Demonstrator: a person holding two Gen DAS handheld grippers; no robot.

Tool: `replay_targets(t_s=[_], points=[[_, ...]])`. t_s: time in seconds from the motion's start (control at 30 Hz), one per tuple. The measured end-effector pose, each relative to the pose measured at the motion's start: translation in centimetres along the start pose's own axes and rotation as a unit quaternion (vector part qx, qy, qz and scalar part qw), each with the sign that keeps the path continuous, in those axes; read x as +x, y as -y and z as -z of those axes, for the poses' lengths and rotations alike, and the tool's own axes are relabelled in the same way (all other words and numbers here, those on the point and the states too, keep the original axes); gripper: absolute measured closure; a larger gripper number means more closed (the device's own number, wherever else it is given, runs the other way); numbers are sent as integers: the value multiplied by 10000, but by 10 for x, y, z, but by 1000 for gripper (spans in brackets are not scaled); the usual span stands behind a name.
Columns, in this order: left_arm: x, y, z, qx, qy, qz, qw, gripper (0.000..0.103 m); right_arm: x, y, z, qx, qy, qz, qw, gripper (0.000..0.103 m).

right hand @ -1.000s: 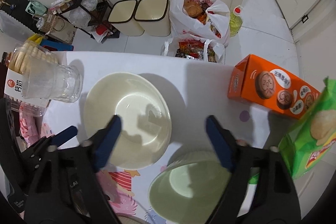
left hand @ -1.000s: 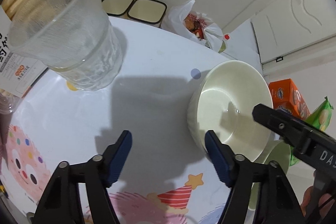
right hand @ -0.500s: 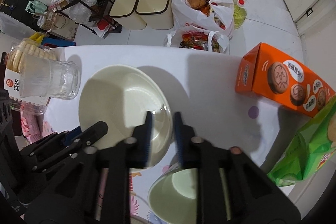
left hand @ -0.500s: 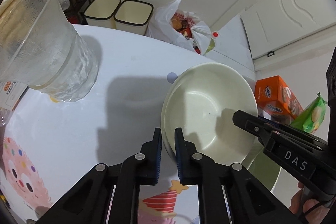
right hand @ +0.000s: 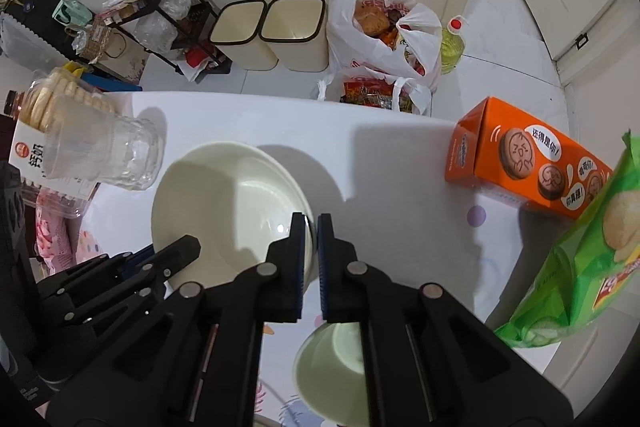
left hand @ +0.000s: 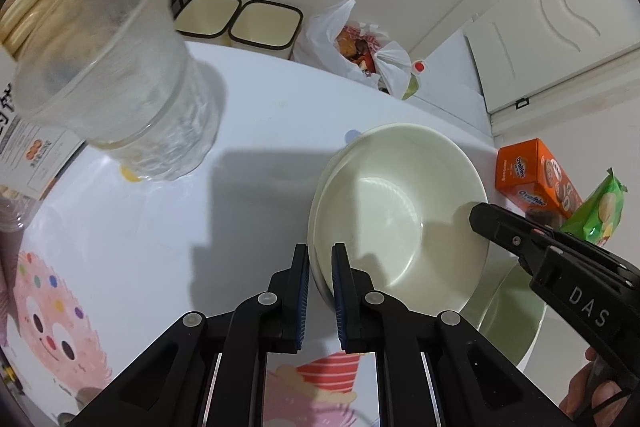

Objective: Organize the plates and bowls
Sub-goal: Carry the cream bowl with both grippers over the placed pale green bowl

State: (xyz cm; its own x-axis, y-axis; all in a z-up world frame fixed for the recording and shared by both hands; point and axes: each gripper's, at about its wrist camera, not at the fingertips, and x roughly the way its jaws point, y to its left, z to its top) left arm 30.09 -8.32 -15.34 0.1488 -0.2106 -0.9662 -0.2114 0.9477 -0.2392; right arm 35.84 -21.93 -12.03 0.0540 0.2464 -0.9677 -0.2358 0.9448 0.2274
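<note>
Cream bowl (left hand: 400, 211), glossy, rigid, likely slippery and breakable: left tool (left hand: 320, 291) and right tool (right hand: 310, 259) each pinch opposite rim edges, frame centre.

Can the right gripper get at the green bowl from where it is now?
Probably not yet: the right gripper is shut on the cream bowl's rim, and the green bowl sits beneath it, partly hidden.

I see a white tabletop (right hand: 392, 163) printed with cartoon figures, carrying a clear ribbed glass (left hand: 132, 95), an orange biscuit box (right hand: 524, 163) and a green crisp bag (right hand: 576, 267), while on the floor beyond stand two cream bins (right hand: 272, 31), full white shopping bags (right hand: 384, 35) and a black wire rack (right hand: 160, 7).
</note>
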Motion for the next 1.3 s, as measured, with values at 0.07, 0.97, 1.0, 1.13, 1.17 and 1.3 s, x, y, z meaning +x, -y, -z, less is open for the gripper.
replay_targets(t_s=[0.07, 0.97, 1.0, 1.13, 1.17, 1.3], points=[[-3, -4, 3, -26, 3, -9, 10000, 93, 1, -4, 5, -10, -33, 15, 10000, 96], [-15, -20, 14, 53, -23, 57, 10000, 94, 18, -21, 21, 177, -284, 41, 9994, 96], [-19, -20, 16, 63, 6, 62, 10000, 94, 15, -23, 23, 177, -253, 39, 9995, 96], [-41, -19, 32, 209, 149, -30, 9997, 94, -4, -28, 36, 329, -103, -62, 9994, 95], [-45, -19, 36, 239, 176, -45, 9996, 94, -8, -29, 43, 412, -83, -109, 9991, 95], [-62, -17, 59, 385, 195, -63, 9990, 94, -24, -34, 70, 515, 3, -156, 9986, 95]])
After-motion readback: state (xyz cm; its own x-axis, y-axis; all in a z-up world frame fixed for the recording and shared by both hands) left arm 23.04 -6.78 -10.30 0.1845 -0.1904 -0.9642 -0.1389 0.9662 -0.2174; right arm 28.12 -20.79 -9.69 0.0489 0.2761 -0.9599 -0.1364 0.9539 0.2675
